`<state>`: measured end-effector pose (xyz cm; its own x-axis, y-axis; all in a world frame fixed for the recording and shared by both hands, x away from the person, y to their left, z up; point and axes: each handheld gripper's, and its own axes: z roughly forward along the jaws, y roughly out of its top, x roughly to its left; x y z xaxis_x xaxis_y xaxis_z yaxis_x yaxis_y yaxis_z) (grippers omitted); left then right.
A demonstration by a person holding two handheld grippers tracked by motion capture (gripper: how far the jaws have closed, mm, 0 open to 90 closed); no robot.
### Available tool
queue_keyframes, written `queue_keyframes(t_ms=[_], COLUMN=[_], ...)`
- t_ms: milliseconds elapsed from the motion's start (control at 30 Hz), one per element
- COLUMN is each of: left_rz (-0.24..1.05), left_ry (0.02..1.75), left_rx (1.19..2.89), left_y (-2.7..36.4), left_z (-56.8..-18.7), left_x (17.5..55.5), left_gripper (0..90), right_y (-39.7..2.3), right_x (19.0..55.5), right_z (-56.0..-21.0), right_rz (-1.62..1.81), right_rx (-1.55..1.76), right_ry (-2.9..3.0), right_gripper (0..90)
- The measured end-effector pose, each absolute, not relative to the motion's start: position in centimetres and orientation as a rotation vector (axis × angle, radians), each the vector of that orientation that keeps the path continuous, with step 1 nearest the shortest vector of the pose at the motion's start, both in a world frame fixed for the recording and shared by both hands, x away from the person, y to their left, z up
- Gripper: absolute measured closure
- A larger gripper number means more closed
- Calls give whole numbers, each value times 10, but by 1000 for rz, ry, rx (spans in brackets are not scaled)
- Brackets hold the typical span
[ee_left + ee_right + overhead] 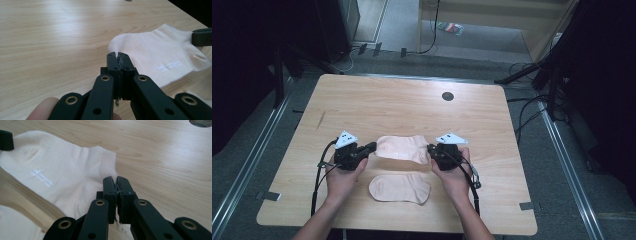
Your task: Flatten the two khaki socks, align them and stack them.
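Note:
A pale peach sock is stretched between my two grippers over the wooden table. My left gripper is shut on the sock's left end; in the left gripper view its jaws pinch the edge of the sock, with the other gripper's tip at the far end. My right gripper is shut on the right end; in the right gripper view its jaws clamp the cuff of the sock. A second matching sock lies flat nearer the front edge.
A round cable hole sits near the table's far edge. Bare wood spreads left, right and behind the socks. Dark stands and cables line the floor around the table.

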<state>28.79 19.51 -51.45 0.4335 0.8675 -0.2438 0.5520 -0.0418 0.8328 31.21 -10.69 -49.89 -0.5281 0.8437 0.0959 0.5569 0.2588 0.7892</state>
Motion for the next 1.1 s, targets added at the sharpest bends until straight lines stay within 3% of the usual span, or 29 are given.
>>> queue_keyframes(t_ms=[500, 1100], left_rz=[385, 341], left_ry=[1180, 1190], left_rx=[1709, 1763], left_y=[199, 198], left_z=[-502, -517], left_x=[244, 195], left_gripper=[898, 898], right_y=[-113, -115], right_x=[278, 234], right_z=[-497, -504], right_rz=[1212, 1205], right_rx=[1273, 1260], right_ry=[2196, 2266], right_gripper=[871, 871])
